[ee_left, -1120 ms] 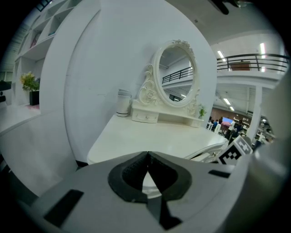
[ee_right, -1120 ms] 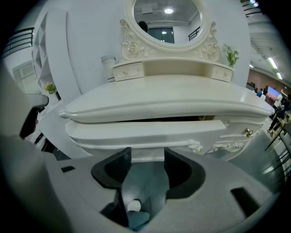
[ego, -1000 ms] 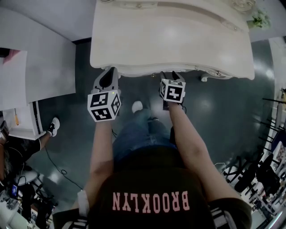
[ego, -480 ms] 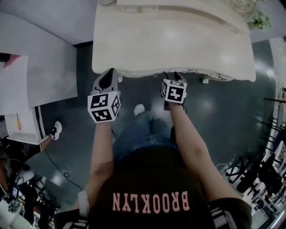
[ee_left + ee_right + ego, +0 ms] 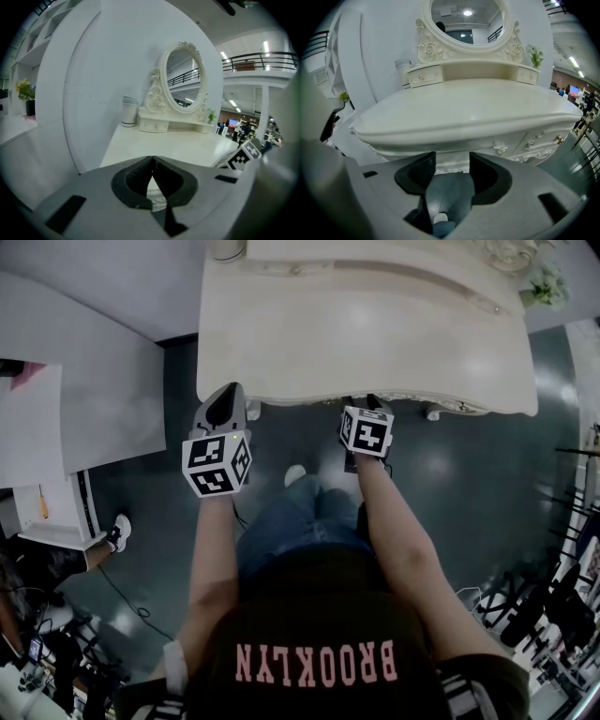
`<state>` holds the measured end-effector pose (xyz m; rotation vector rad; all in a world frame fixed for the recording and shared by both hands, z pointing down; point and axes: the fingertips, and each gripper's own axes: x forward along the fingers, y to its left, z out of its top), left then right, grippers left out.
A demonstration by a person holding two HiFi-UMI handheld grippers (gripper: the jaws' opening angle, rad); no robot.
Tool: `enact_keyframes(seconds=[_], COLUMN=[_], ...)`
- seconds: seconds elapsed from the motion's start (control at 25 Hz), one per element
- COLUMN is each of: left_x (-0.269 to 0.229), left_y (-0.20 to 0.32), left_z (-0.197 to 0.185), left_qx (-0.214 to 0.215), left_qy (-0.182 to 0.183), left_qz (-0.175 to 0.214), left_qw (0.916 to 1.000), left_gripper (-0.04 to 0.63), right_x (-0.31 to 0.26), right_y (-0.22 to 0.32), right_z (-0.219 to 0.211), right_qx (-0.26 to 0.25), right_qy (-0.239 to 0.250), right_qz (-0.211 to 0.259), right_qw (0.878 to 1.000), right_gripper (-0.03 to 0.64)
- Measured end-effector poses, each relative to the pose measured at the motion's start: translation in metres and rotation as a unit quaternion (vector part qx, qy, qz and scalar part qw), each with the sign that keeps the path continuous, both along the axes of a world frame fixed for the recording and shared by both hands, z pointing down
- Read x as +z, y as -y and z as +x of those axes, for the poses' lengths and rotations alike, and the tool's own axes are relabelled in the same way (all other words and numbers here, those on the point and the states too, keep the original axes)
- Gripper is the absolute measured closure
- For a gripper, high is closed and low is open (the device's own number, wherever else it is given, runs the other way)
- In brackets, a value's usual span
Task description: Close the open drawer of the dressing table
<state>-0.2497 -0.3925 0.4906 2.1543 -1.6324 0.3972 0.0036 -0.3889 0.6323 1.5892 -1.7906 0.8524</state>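
Note:
The cream dressing table (image 5: 366, 324) fills the top of the head view. Its oval mirror (image 5: 466, 18) stands at the back. My left gripper (image 5: 228, 395) is shut and empty, its tips over the table's front left edge; in the left gripper view the fingertips (image 5: 151, 161) meet above the tabletop (image 5: 173, 145). My right gripper (image 5: 366, 401) is open at the middle of the front edge. In the right gripper view its jaws (image 5: 452, 161) frame the carved front (image 5: 452, 165) just under the top (image 5: 473, 103). From here I cannot tell whether a drawer stands out.
A white jar (image 5: 129, 111) sits at the table's back left corner, a small plant (image 5: 544, 282) at the back right. A white desk (image 5: 56, 399) stands to the left, with another person's shoe (image 5: 114, 532) on the dark floor. Black racks (image 5: 553, 596) crowd the right.
The table's front edge has drawn slightly closer to both grippers. Their jaws look the same as before.

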Motion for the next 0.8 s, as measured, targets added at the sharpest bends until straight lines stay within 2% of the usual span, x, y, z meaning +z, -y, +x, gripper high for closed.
enact_keyframes(seconds=[0.8], left_x=[-0.014], left_y=[-0.014], left_z=[0.008], left_qx=[0.009], left_qy=[0.015], left_qz=[0.014], left_qw=[0.9998], left_gripper=[0.592], right_x=[-0.003], right_y=[-0.008], right_z=[0.006], right_qx=[0.024], right_qy=[0.025], right_qz=[0.012], right_qw=[0.999], right_gripper=[0.403])
